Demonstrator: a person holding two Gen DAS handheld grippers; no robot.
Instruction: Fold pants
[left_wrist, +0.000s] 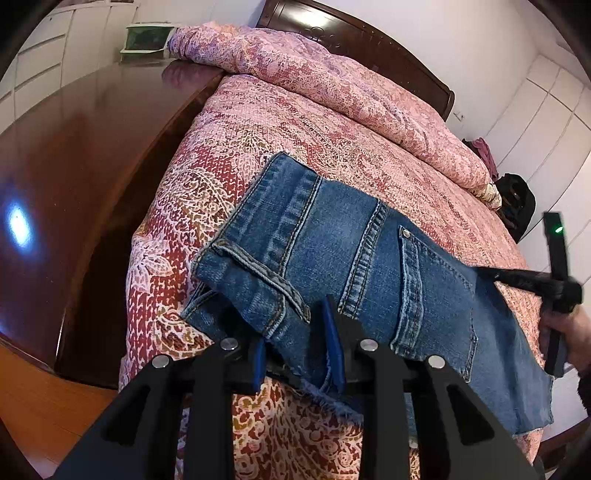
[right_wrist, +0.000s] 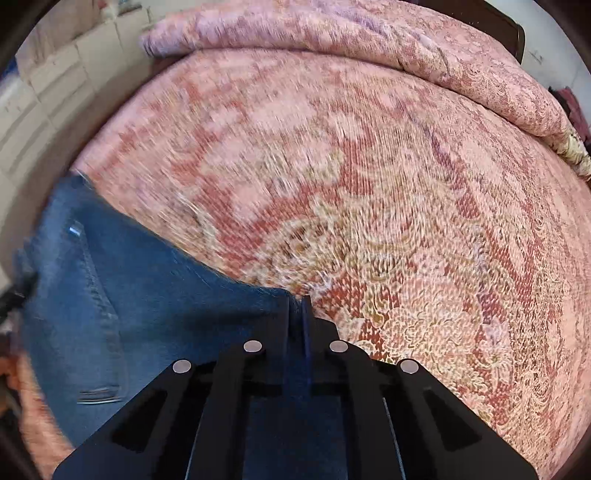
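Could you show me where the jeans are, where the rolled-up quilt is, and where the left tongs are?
jeans (left_wrist: 332, 236): left wrist view, on the flat denim between two seams.
rolled-up quilt (left_wrist: 332, 77): left wrist view, on its pink top surface.
left tongs (left_wrist: 299, 354): left wrist view, midway between the blue-padded tips, over denim.
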